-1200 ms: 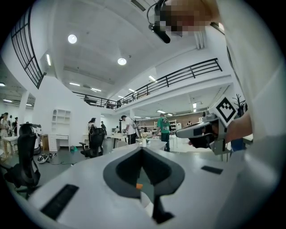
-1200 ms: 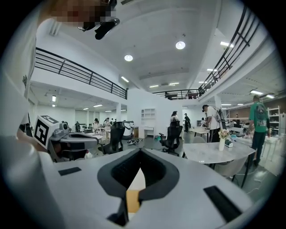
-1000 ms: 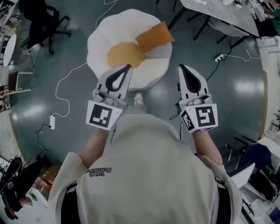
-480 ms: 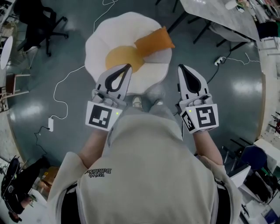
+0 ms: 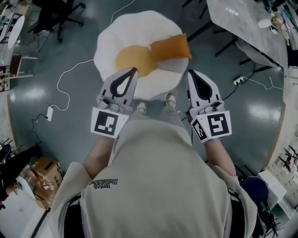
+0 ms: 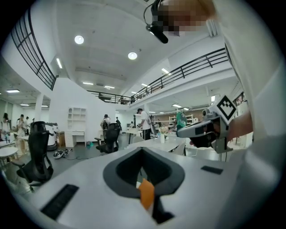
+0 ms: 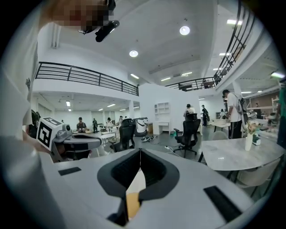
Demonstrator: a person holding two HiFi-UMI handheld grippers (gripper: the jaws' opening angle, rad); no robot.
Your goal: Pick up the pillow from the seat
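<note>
On grey floor (image 5: 70, 116): soft white fried-egg-shaped seat (image 5: 121, 32), round yellow yolk patch (image 5: 134, 59). Orange rectangular pillow (image 5: 170, 46) lies on seat's right part, beside yolk. Left gripper (image 5: 135, 69), right gripper (image 5: 190, 72): jaws together, empty, apart from pillow. Gripper views alone show balcony railing (image 7: 85, 74), office chair (image 7: 190, 129).

A grey bench (image 5: 247, 25) stands on the glossy floor (image 5: 32, 93). Just below the bench lies a white power strip (image 5: 239, 80). Well left of the bench are a black office chair (image 5: 56, 11) and a white cable (image 5: 58, 86).
</note>
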